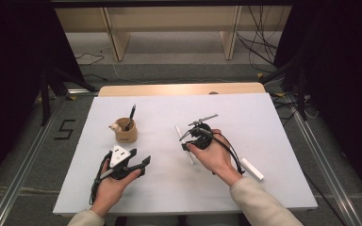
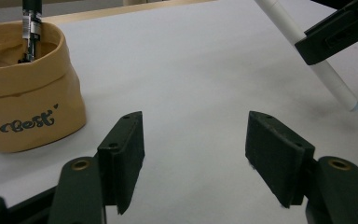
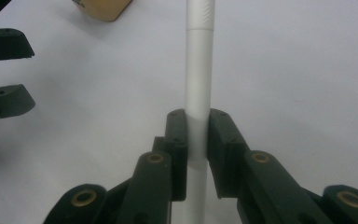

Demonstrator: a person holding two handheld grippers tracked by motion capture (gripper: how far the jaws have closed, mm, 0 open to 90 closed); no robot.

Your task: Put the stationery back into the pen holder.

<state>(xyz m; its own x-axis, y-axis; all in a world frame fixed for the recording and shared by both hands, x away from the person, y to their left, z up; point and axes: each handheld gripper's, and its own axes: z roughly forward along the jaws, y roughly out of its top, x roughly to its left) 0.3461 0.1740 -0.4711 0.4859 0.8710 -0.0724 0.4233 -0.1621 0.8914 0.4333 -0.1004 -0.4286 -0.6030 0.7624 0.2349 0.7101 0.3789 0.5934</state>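
Right hand-held gripper (image 3: 197, 135) is pinching the white pen (image 3: 198, 84) tight between its jaws, the pen slanting over the white surface (image 1: 264, 122) near the middle. Left hand-held gripper (image 2: 193, 140) sits spread wide, holding nothing, just beside the tan cup (image 2: 23, 98) with a black pen (image 2: 30, 23) inside.

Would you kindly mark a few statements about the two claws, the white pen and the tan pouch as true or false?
1. The right claw is shut on the white pen. True.
2. The left claw holds a black pen. False: its jaws stand open with nothing between them.
3. A black pen stands in the tan pouch. True.
4. The tan pouch lies tipped on its side. False: it stands upright, its mouth facing up.
5. A white capped marker lies on the white sheet by the right forearm. True.
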